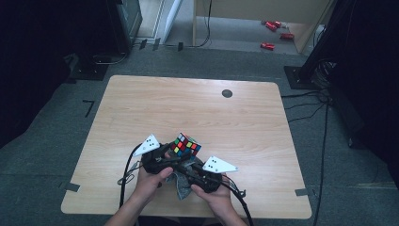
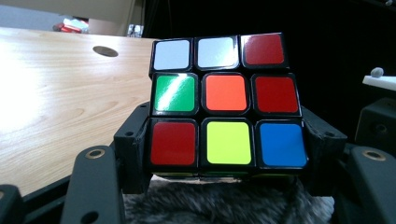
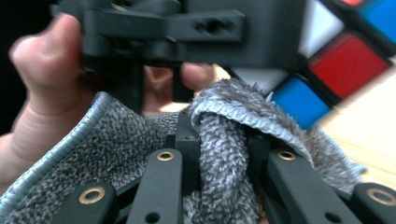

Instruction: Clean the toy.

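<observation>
Behind the cube [image 2: 225,100], grey cloth [image 3: 224,154] (pinched).

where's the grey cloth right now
In the high view the grey cloth lies near the table's front edge between the two hands, just below the Rubik's cube; the right gripper is pinching a fold of it.

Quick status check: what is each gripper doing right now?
Left gripper: closed on the puzzle cube, gripping its bottom layer.
Right gripper: closed on a fold of the grey cloth.
</observation>
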Available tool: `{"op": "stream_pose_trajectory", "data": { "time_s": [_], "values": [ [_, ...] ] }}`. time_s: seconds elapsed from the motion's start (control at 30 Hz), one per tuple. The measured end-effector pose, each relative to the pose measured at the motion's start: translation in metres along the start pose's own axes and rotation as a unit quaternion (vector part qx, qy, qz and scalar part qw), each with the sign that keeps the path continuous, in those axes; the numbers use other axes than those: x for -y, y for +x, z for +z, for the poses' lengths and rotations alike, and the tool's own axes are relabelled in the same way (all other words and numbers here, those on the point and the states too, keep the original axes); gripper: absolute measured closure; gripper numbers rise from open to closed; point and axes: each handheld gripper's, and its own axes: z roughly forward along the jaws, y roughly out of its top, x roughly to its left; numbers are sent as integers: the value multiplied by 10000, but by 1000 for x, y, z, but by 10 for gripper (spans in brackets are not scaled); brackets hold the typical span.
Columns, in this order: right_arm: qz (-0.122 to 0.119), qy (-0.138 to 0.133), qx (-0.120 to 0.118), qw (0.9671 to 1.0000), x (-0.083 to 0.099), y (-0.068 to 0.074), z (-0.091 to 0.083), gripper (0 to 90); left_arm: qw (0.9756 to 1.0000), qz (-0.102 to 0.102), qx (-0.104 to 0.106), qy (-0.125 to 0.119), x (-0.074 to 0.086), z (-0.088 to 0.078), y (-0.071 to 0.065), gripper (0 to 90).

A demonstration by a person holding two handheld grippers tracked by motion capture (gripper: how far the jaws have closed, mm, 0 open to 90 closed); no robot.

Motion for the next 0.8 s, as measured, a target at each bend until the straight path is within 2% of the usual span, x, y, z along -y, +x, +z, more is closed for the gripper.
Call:
{"op": "stream_pose_trajectory", "data": {
  "time_s": [0.03, 0.1, 0.13, 0.2, 0.27, 0.3, 0.33, 0.4, 0.43, 0.47, 0.5, 0.53, 0.6, 0.67, 0.7, 0.8],
  "values": [
    [-22, -24, 88, 10000, -1, -2, -2, 754, 10000, 14, 7, -59, -1, -1, 0, 346],
    [120, -54, 178, 9998, -3, -8, -6, 755, 9999, -43, -7, -148, -4, -4, 2, 345],
    [130, -48, 302, 9994, -3, -12, -9, 754, 9998, -61, -23, -179, -5, -5, 3, 345],
    [103, -25, 639, 9979, -4, -21, -15, 754, 9998, -58, -75, -202, -7, -9, 7, 346],
    [73, -74, 1023, 9947, -7, -32, -24, 754, 9996, -72, -161, -214, -8, -12, 11, 346],
    [-112, -59, 1260, 9919, -9, -37, -29, 754, 9995, -75, -192, -225, -9, -14, 13, 346],
    [-188, -62, 1451, 9892, -12, -42, -35, 753, 9994, -122, -221, -256, -10, -15, 15, 346],
    [-276, -160, 1765, 9838, -19, -51, -48, 752, 9991, -88, -306, -263, -10, -18, 19, 346],
    [-387, -199, 1969, 9795, -24, -57, -56, 751, 9990, -72, -351, -251, -10, -18, 20, 346],
    [-443, -205, 2089, 9767, -27, -60, -61, 750, 9989, -41, -431, -193, -9, -17, 22, 346],
    [-539, -232, 2272, 9721, -31, -66, -68, 748, 9988, -41, -473, -146, -9, -17, 23, 346],
    [-576, -235, 2369, 9695, -33, -70, -73, 746, 9985, -56, -527, -107, -8, -15, 24, 346],
    [-699, -99, 2610, 9627, -36, -79, -84, 739, 9981, -40, -613, 3, -6, -13, 25, 346],
    [-821, 25, 2903, 9534, -36, -89, -94, 738, 9976, 31, -675, 123, -4, -9, 26, 346],
    [-810, 72, 3018, 9499, -35, -94, -98, 738, 9973, 65, -701, 202, -3, -7, 26, 346],
    [-601, 179, 3262, 9432, -28, -108, -106, 738, 9949, 224, -873, 454, 1, -1, 27, 346]
  ]
}}
